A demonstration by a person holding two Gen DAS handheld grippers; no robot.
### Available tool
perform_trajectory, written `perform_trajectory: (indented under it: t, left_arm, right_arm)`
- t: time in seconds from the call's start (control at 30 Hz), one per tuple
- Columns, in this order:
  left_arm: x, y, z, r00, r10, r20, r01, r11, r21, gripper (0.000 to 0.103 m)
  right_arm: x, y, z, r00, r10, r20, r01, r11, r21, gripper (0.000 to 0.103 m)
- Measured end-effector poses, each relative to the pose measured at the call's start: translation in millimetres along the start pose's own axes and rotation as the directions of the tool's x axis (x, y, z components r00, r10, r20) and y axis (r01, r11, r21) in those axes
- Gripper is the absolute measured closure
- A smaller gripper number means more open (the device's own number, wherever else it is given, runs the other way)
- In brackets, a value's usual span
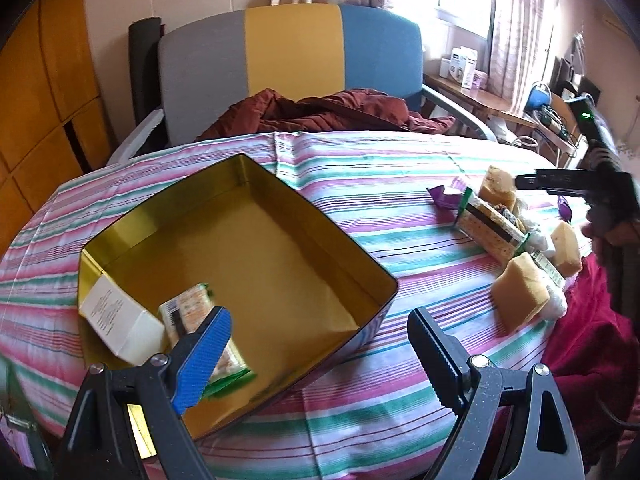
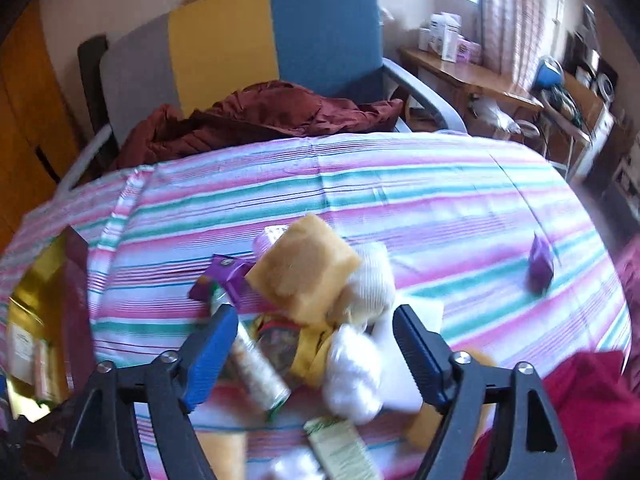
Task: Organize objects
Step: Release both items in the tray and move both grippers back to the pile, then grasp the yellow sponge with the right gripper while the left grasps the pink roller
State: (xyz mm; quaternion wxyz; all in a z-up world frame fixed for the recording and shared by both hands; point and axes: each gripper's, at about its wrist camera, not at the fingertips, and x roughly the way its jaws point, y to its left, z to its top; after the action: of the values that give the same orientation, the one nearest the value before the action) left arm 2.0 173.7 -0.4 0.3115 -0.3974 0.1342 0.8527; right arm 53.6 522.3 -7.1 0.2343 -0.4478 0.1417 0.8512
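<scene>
An open gold tin (image 1: 256, 184) sits on the striped tablecloth, seen from the left wrist. Inside it lie a white carton (image 1: 116, 316) and a cracker packet (image 1: 192, 308). My left gripper (image 1: 320, 334) hangs open over the tin's near corner, with nothing between its pads. At the right lies a pile of yellow sponges (image 1: 520, 292), a cracker packet (image 1: 488, 228) and purple wrappers (image 1: 444, 194). My right gripper (image 2: 316, 330) hovers open above that pile, over a sponge (image 2: 304, 268), white rolls (image 2: 372, 276) and a cracker tube (image 2: 256, 372). It holds nothing.
A chair (image 1: 292, 52) with a dark red jacket (image 1: 328, 112) stands behind the table. A small purple box (image 2: 540, 264) sits alone on the cloth at the right. A red cloth (image 2: 592, 400) lies at the near right edge. A wooden side table (image 2: 472, 76) is further back.
</scene>
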Motion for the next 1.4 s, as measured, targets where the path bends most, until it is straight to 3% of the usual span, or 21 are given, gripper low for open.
perform_trajectory:
  t: [0.17,0.33,0.43,0.47,0.5,0.57,0.8,0.97,1.17,1.4]
  left_arm:
    - [10.5,-13.0,9.2,1.000,-0.017,-0.015,0.017,0.999,0.027,0.013]
    - [21.1,-25.1,21.4,0.999,-0.042,-0.031,0.043,0.997,0.057,0.013]
    - [28.9,-35.7,31.2,0.998,-0.053,-0.037,0.056,0.996,0.075,0.013]
    - [31.3,-40.2,35.2,0.998,-0.058,-0.037,0.061,0.995,0.083,0.013]
    - [33.3,-44.1,38.5,0.997,-0.063,-0.037,0.066,0.994,0.090,0.013]
    - [38.5,-53.8,47.8,0.997,-0.075,-0.036,0.079,0.991,0.108,0.013]
    - [62.9,-89.4,86.3,0.990,-0.139,-0.036,0.143,0.979,0.144,0.013]
    - [86.7,-117.2,109.4,0.985,-0.168,-0.037,0.172,0.965,0.199,0.013]
    - [124.9,-153.4,132.9,0.975,-0.207,-0.084,0.221,0.949,0.223,0.013]
    - [164.5,-200.3,152.4,0.967,-0.220,-0.126,0.248,0.925,0.288,0.013]
  right_arm:
    - [31.5,4.4,16.5,0.999,-0.048,-0.012,0.046,0.995,-0.084,0.021]
    - [54.2,22.3,19.9,0.998,-0.051,-0.020,0.045,0.969,-0.243,0.019]
    - [65.2,20.9,19.3,0.998,-0.053,-0.025,0.045,0.964,-0.262,0.023]
    - [68.0,16.8,19.2,0.999,-0.026,-0.038,0.016,0.971,-0.240,0.029]
    - [70.5,11.3,18.7,0.998,0.014,-0.053,-0.025,0.978,-0.209,0.048]
    - [71.6,3.2,19.5,0.998,0.036,-0.056,-0.045,0.985,-0.168,0.064]
    - [54.8,-34.5,29.3,0.981,0.192,-0.017,-0.192,0.981,0.041,0.066]
    - [50.8,-64.9,33.6,0.944,0.329,0.019,-0.326,0.922,0.208,0.067]
    - [43.5,-90.3,33.6,0.934,0.347,0.080,-0.354,0.878,0.321,0.067]
    - [33.7,-102.4,36.5,0.930,0.340,0.139,-0.368,0.861,0.352,0.066]
